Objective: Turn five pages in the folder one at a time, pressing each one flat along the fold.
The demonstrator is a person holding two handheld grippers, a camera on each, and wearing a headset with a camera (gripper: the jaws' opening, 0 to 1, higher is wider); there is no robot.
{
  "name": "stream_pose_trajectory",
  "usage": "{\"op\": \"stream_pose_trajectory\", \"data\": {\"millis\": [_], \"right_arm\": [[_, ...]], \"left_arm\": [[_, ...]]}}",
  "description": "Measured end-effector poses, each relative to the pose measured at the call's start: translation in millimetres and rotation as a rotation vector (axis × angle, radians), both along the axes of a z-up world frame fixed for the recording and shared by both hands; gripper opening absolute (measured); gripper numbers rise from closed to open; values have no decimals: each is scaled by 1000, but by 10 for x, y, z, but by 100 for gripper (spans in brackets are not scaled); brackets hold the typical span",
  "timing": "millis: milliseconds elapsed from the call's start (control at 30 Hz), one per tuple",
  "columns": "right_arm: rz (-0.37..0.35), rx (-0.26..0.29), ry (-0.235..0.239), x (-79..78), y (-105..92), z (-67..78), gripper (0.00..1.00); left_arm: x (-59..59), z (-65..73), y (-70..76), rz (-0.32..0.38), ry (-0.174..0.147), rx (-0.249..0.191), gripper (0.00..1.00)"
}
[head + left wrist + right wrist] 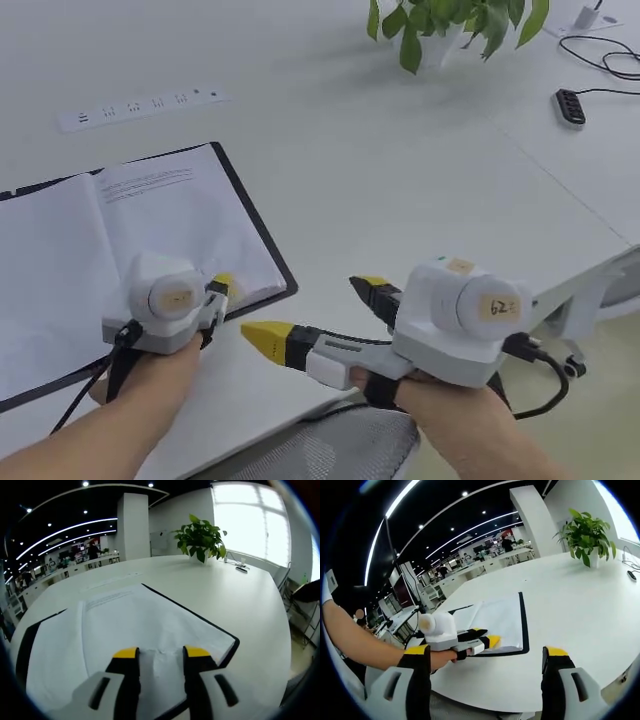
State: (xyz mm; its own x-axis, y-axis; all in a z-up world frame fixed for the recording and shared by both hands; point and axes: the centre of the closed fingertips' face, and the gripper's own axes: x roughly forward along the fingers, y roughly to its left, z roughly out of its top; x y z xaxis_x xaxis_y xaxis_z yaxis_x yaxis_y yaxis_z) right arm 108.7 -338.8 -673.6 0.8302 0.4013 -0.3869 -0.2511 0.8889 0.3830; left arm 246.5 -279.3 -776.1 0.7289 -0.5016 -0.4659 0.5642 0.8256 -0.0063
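Folder (150,230) is seen lying open on the near left part of the white table (400,180), its black cover showing as a thin border around white pages. A few lines of print are seen at the top of the right page, and the fold is seen running up the middle. The pages are seen lying flat, slightly curved at the fold.

Over the lower right corner of the right page the left gripper (215,300) is held, its jaws parted by a narrow gap with nothing between them; whether the tips touch the paper cannot be told. Just right of the folder, off the page and over the table edge, the right gripper (318,312) is held with jaws spread wide and empty.

Further back a potted plant (450,25) is seen, then a white power strip (140,105) beyond the folder, and a black power strip (569,106) at far right.
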Motion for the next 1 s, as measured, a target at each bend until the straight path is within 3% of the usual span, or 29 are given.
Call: {"op": "stream_pose_trajectory", "data": {"millis": [100,167,267,300,600,867,1000], "right_arm": [[1,-1,3,-9,3,-10,92],[0,1,4,-11,2,-14,92],[-1,6,1,-9,1,-4,92],[-1,6,-1,-6,2,-2,92],[8,6,2,41,23,-30,90],[34,18,9,268,34,-88,85],[46,53,-7,421,78,-102,81]], "left_arm": [[16,-6,11,8,-4,-6,31],[35,-5,61,37,5,-18,24],[92,-24,119,40,-7,-3,15],[81,-29,101,16,-21,18,15],[94,-30,121,51,10,-32,13],[58,4,116,59,26,-59,12],[45,17,106,65,32,-72,10]]}}
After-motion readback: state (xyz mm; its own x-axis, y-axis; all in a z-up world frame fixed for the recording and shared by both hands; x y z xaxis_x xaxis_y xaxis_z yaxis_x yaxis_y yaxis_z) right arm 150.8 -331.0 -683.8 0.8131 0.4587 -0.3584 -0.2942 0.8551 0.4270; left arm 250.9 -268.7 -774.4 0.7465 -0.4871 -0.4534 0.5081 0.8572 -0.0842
